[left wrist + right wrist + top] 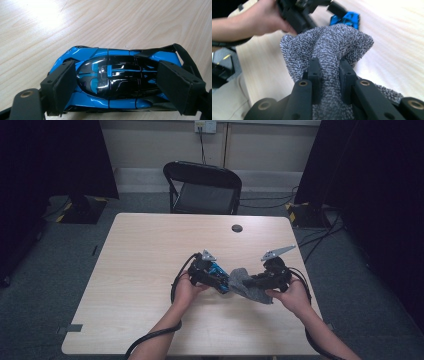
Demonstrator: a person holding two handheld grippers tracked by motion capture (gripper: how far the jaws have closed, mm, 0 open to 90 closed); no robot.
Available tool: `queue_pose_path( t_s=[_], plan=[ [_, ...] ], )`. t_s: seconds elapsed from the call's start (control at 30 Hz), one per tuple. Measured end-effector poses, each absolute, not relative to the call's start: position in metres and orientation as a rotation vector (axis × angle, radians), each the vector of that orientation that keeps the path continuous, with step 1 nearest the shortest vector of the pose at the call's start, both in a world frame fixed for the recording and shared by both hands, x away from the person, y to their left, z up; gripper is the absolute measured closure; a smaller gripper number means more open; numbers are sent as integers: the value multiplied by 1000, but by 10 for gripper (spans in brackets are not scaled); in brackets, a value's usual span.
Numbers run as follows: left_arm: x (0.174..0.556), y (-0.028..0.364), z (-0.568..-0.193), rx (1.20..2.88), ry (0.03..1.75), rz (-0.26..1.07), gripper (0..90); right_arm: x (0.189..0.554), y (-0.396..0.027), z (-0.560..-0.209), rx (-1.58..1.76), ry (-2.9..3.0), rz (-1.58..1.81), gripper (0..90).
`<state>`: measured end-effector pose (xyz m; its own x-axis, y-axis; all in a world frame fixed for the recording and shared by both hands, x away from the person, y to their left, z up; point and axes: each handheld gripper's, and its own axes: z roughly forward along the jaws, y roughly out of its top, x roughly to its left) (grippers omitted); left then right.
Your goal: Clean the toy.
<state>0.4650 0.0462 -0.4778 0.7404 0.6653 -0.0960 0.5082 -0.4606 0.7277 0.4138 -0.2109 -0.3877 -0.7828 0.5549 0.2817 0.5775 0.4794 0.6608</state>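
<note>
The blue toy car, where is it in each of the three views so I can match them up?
High view: the blue toy car sits right of the left tool, touching the grey cloth.
Left gripper view: it lies centre frame between that tool's jaws.
Right gripper view: a blue corner peeks out at the top, behind the cloth.
Shared landmark: the pale wooden table.

A glossy blue-and-black plastic toy car [112, 82] is seen on a smooth, pale wood-grain counter [120, 22]. At its 3 o'clock in the high view, a rough, looped grey terry cloth [329, 47] is gripped by matt black fingers [315, 72].
</note>
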Motion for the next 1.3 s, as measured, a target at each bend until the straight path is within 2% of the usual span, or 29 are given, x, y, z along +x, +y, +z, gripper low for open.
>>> queue_pose_path(
  t_s=[0.63,1.3],
  plan=[
    [466,47,-478,2164,866,256,167,475,-207,-397,-1325,-2726,-1190,758],
    [466,48,-479,2154,846,253,167,527,-164,-424,-1484,-2766,-1155,759]
  ],
)
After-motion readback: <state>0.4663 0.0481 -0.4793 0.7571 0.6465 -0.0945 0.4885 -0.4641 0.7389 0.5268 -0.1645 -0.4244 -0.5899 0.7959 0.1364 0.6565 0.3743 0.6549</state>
